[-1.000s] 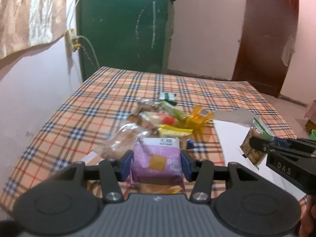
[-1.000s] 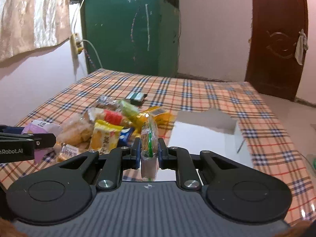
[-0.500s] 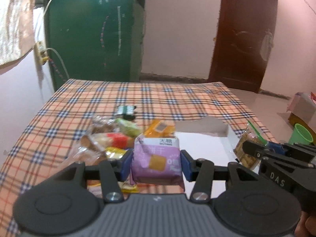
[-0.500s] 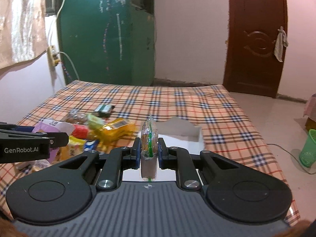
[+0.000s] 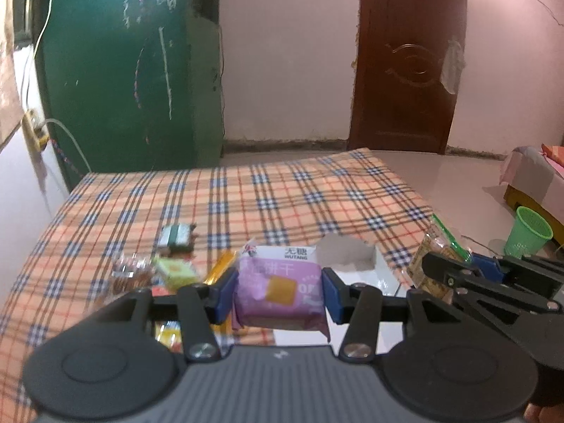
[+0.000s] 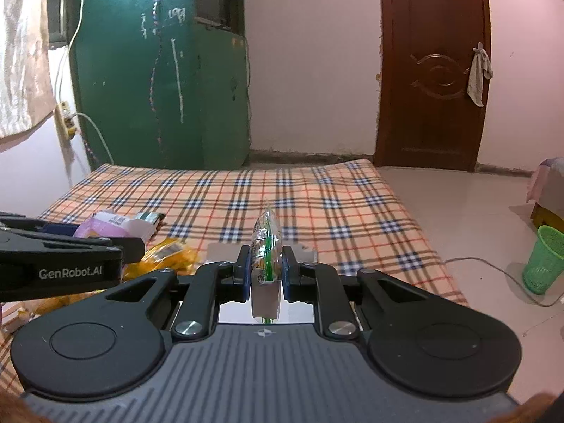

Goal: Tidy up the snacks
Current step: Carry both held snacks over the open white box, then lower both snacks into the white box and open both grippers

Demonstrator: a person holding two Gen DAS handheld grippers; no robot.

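Both of my hand-held grippers are loaded. The left hand-held gripper (image 5: 278, 294) is clamped on the purple biscuit packet (image 5: 280, 290), pads on its two short sides, face toward the camera. The right hand-held gripper (image 6: 266, 273) is closed narrow on the clear green-striped snack pack (image 6: 266, 246), held edge-on, long axis running up and away from me.

Key relation: the white box (image 5: 356, 269) lies on the plaid-covered counter (image 5: 282, 194), directly ahead of and below both loads, its torn flap at the far side. In the right wrist view the box (image 6: 299, 252) sits just beyond the fingers, so I judge the right hand nearer. The loose snack pile (image 5: 169, 271) stays left of the box.
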